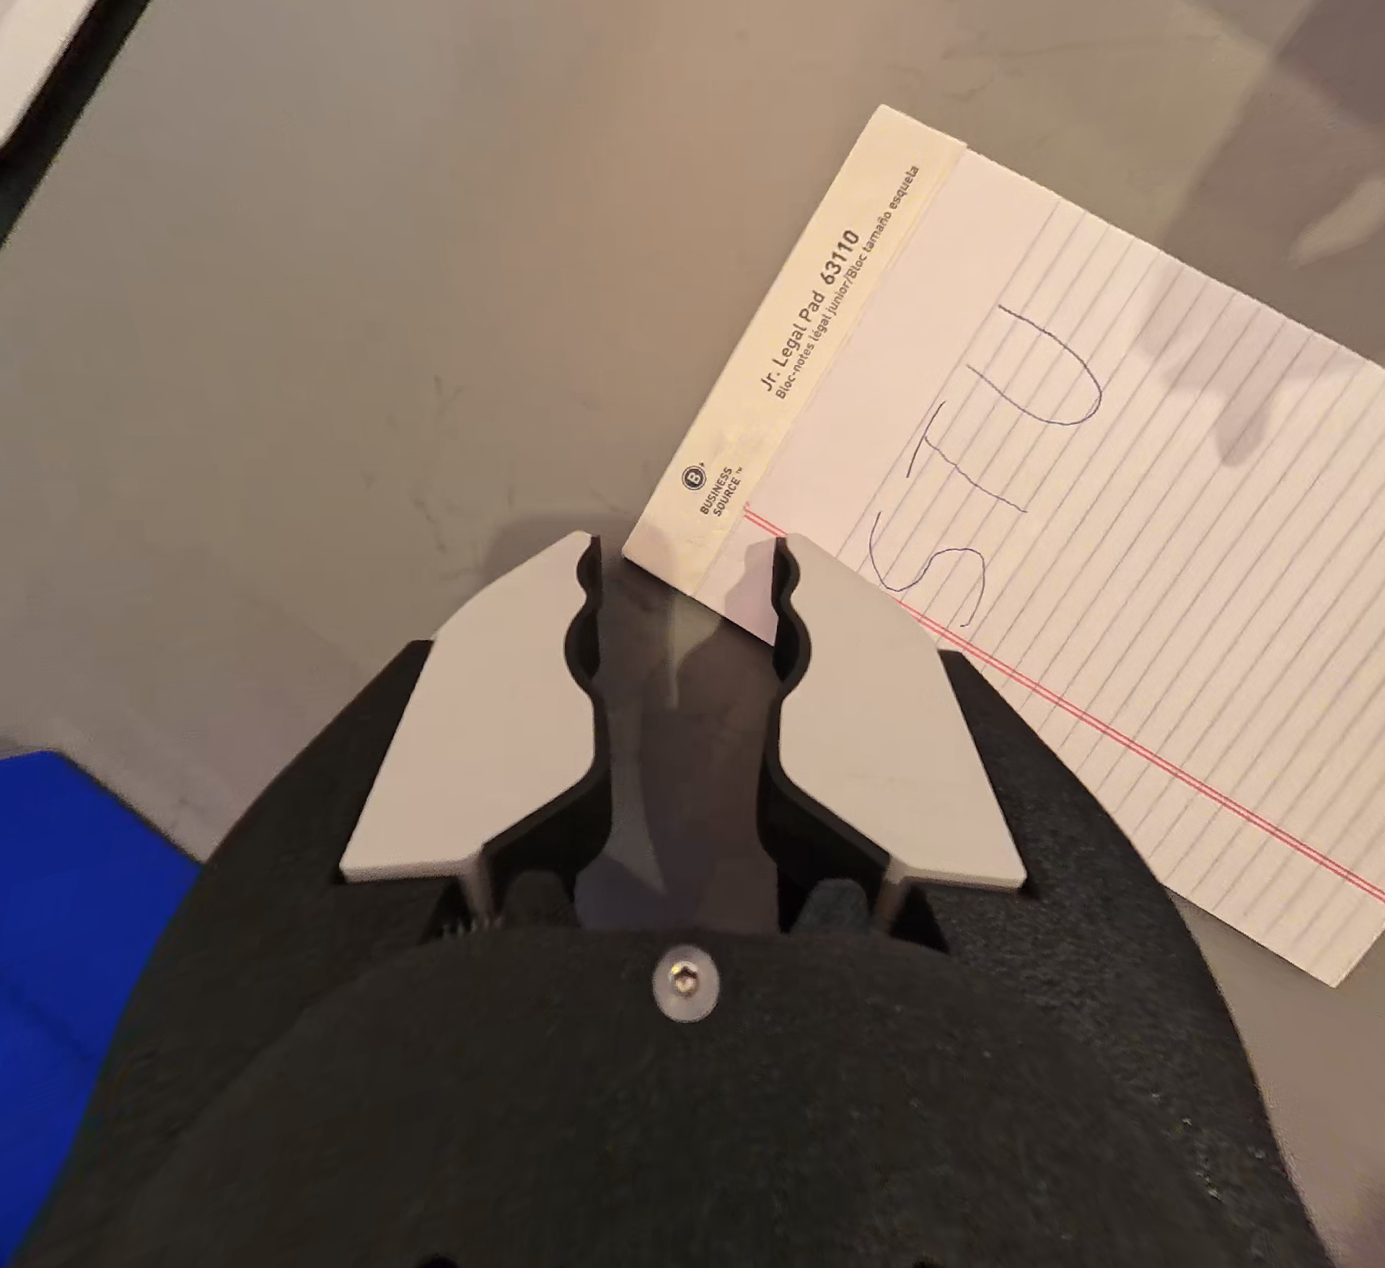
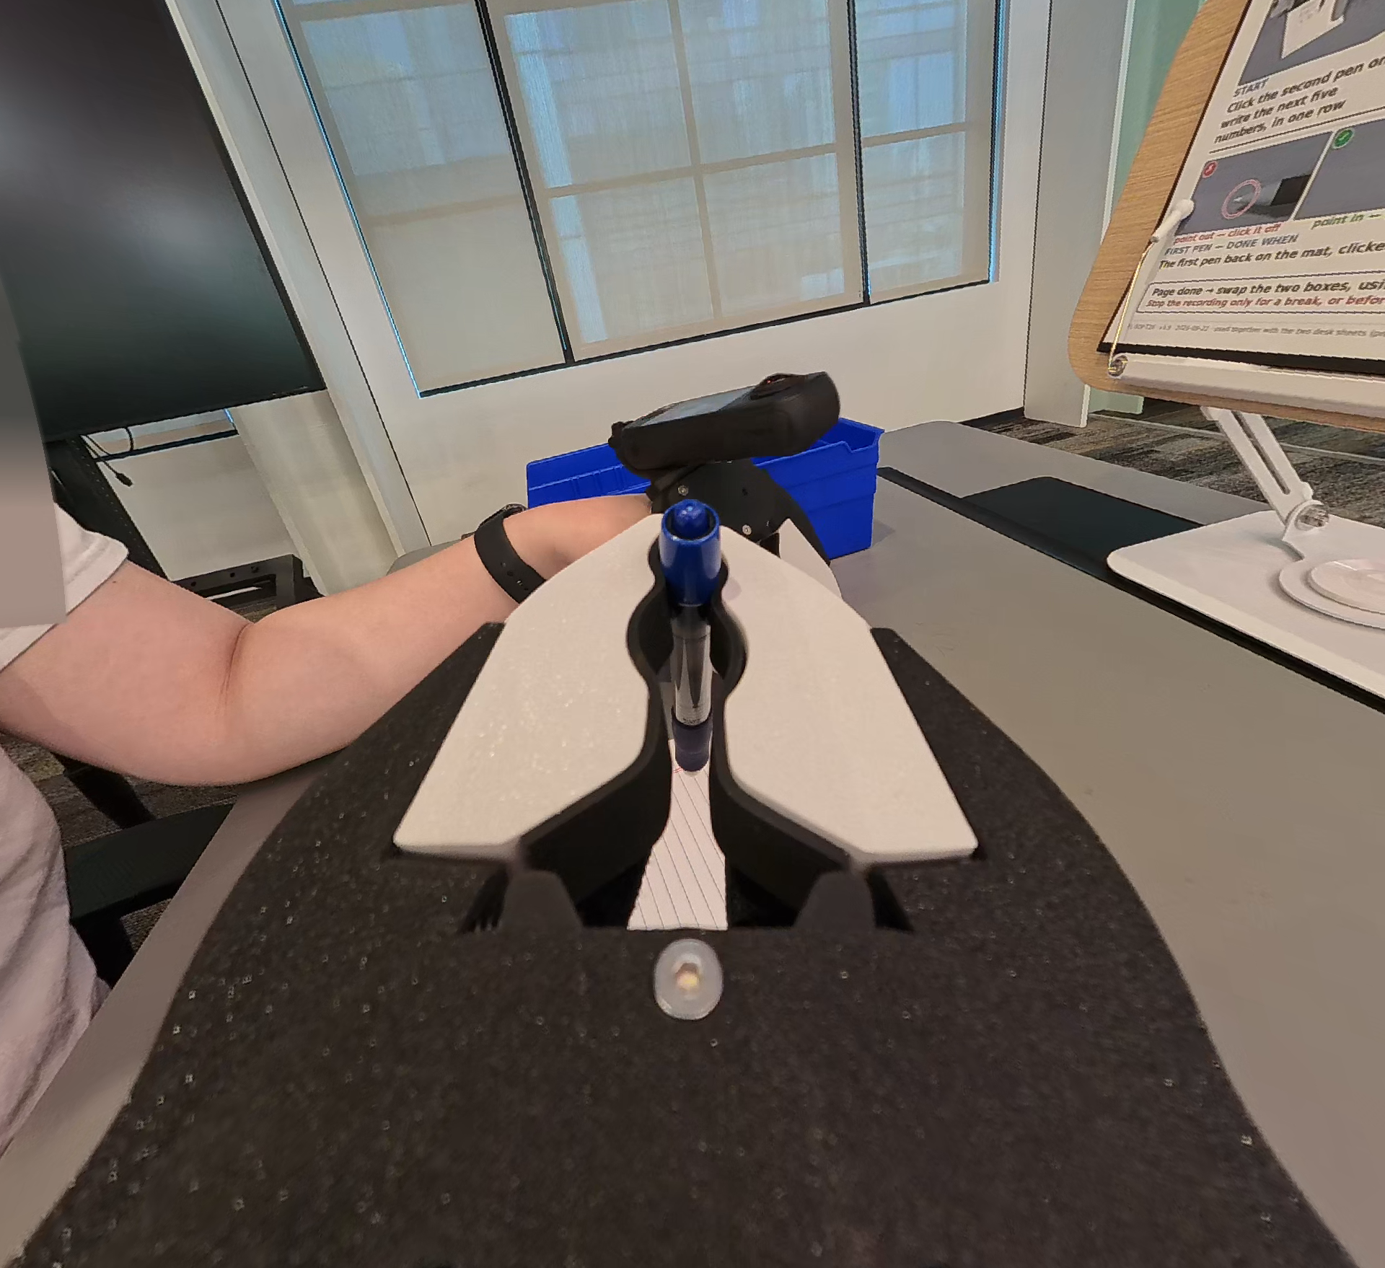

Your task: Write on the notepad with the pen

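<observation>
A white lined notepad with a cream top band lies on the grey table, with large handwritten blue letters on its top sheet. My left gripper is open, with its fingertips over the pad's near corner: the right finger overlaps the paper and the left one is over the table. My right gripper is shut on a blue pen. The pen stands nearly upright, click end up and tip down, over a strip of the pad that shows through the gap. The left gripper also shows beyond the pen.
A blue bin stands at the far table edge and shows at the lower left of the left wrist view. A tilted document stand with a white base is at right. A person's forearm reaches in from the left. A dark monitor is at far left. There is about 20 cm between the tips of the two grippers.
</observation>
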Demonstrator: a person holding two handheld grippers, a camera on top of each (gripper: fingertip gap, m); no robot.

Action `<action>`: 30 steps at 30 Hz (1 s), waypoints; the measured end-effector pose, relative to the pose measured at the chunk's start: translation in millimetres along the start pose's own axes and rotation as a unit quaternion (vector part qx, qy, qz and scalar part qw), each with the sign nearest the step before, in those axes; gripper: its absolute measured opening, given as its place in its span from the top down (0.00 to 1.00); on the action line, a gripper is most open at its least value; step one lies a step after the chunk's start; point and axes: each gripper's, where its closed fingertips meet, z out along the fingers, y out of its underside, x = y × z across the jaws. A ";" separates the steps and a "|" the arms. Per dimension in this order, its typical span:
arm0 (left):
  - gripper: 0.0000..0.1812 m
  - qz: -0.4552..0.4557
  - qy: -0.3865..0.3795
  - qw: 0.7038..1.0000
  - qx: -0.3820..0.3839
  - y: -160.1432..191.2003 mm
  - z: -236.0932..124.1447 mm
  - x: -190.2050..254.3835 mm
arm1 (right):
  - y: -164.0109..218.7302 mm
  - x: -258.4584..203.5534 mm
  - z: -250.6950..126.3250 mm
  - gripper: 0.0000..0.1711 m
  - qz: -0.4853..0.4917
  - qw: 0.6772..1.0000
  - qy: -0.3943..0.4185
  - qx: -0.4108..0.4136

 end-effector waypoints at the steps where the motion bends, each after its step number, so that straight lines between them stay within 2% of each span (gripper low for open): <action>1: 0.76 0.001 0.000 1.000 0.000 0.1 0.2 0.2 | -0.4 0.3 -0.3 0.98 0.000 1.000 0.000 0.001; 12: 0.76 -0.092 0.052 0.994 0.019 4.2 3.1 -0.1 | -0.1 -0.1 0.1 0.98 0.002 1.000 0.000 0.001; 30: 0.78 -0.101 0.047 0.993 0.033 3.4 3.7 -1.5 | 2.0 0.6 1.1 0.98 0.006 1.000 -0.001 0.000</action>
